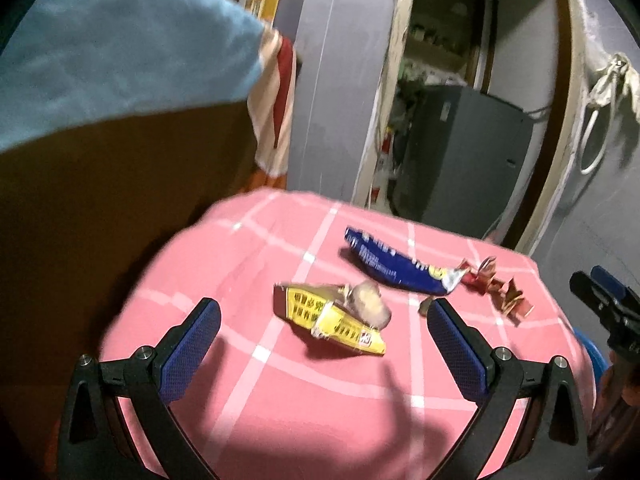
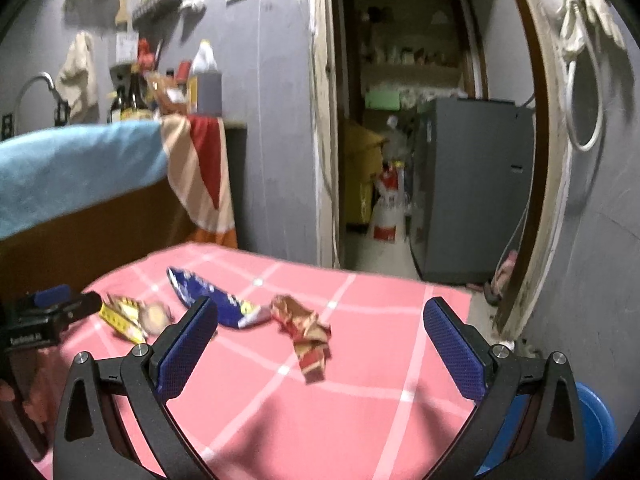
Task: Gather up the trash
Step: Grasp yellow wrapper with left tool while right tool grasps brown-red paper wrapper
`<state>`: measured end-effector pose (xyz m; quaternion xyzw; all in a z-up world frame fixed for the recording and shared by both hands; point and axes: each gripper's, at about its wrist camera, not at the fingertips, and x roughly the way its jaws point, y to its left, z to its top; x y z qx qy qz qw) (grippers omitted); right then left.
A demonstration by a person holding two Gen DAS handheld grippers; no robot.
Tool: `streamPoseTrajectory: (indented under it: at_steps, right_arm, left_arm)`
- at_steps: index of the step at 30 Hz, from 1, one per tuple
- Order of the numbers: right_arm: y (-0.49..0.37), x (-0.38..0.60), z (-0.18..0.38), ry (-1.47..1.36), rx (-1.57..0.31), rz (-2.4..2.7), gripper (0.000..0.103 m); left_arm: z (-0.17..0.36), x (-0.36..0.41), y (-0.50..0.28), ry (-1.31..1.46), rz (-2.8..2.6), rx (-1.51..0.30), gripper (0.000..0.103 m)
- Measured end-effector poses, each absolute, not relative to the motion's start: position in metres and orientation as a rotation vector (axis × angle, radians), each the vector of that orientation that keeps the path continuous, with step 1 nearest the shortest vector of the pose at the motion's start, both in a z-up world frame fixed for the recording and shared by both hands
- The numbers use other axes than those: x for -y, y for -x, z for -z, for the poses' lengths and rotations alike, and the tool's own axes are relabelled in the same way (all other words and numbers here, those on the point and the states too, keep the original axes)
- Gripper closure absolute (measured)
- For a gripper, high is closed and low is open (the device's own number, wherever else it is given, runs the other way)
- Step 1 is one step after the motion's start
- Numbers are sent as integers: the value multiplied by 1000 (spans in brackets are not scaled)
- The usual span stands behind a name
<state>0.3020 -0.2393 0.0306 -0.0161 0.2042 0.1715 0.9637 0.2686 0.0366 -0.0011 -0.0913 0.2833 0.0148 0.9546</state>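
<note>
The left tool point(image 1: 324, 314) is held released above the bench point(image 1: 280, 400), its blue-padded fingers point(image 1: 192, 354) spread wide with nothing between them. The bench is covered by a pink checked cloth point(image 2: 360, 400). In the left wrist view a crumpled yellow wrapper point(image 1: 332, 320) is seen between the fingertips, lying flat on the cloth, with a pale crumpled lump point(image 1: 370, 304) touching its far edge. A blue snack packet point(image 1: 394, 266) lies at about 1 o'clock from the yellow wrapper, close by but apart. A red and gold wrapper point(image 1: 496, 288) is found just beside the packet's right end, near the 3 o'clock edge of the bench.

The right tool point(image 2: 320, 316) is likewise released and empty, held over the bench. In its view the red and gold wrapper point(image 2: 306, 332) is framed between the fingers, the blue snack packet point(image 2: 212, 296) lies at 10 o'clock from it, and the yellow wrapper point(image 2: 122, 318) is seen further toward 9 o'clock. A blue basin point(image 2: 592, 424) is partly shown off the bench at 4 o'clock.
</note>
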Motion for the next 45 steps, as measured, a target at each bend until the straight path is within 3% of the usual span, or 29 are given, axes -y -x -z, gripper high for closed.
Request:
streamPoseTrajectory:
  at_steps: [13, 16, 18, 22, 24, 27, 31, 39, 44, 45]
  right_arm:
    - [-336, 234, -2, 39, -671, -369, 0]
    - [-349, 227, 0, 61, -713, -380, 0]
    - [-360, 223, 3, 81, -744, -376, 0]
    - [-385, 222, 11, 54, -848, -403, 3]
    - [-391, 223, 16, 43, -887, -399, 9]
    - [-392, 224, 16, 47, -892, -396, 19]
    - [-392, 222, 17, 53, -897, -414, 35]
    - [-387, 225, 19, 69, -891, -423, 82]
    - [-377, 229, 19, 72, -870, -442, 83]
    - [-375, 228, 19, 80, -864, -442, 83]
  left_arm:
    - [11, -56, -294, 323, 22, -679, 3]
    - [11, -57, -296, 340, 46, -683, 16]
    - [13, -57, -298, 348, 62, -697, 34]
    - [14, -56, -300, 363, 78, -705, 43]
    - [15, -56, -300, 371, 90, -708, 55]
    - [17, -54, -302, 379, 103, -722, 63]
    - [14, -51, -299, 374, 125, -710, 64]
    - [10, -41, -293, 350, 158, -704, 64]
    - [9, -27, -287, 322, 189, -704, 65]
    - [9, -24, -285, 314, 195, -704, 73]
